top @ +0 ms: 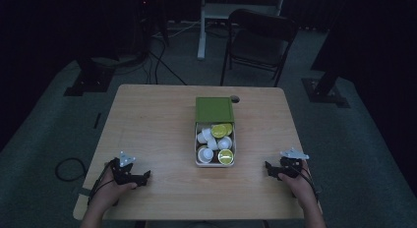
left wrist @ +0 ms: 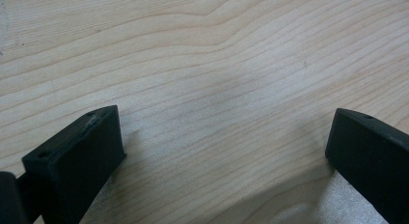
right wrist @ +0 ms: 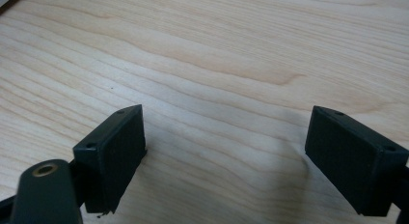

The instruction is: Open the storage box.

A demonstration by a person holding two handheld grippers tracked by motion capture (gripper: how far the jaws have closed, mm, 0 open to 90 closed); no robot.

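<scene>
Resting on a pale wooden table, both grippers gape over dark floor.

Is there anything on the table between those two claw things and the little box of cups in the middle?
Nothing visible. Bare wood lies between the left gripper and the box, and between the right gripper and the box. Both grippers rest open near the table's front corners, with nothing between their jaws.

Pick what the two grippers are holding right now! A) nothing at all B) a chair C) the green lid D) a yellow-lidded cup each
A: the left gripper and the right gripper both stand open over bare wooden table, apart from the box of cups.
</scene>
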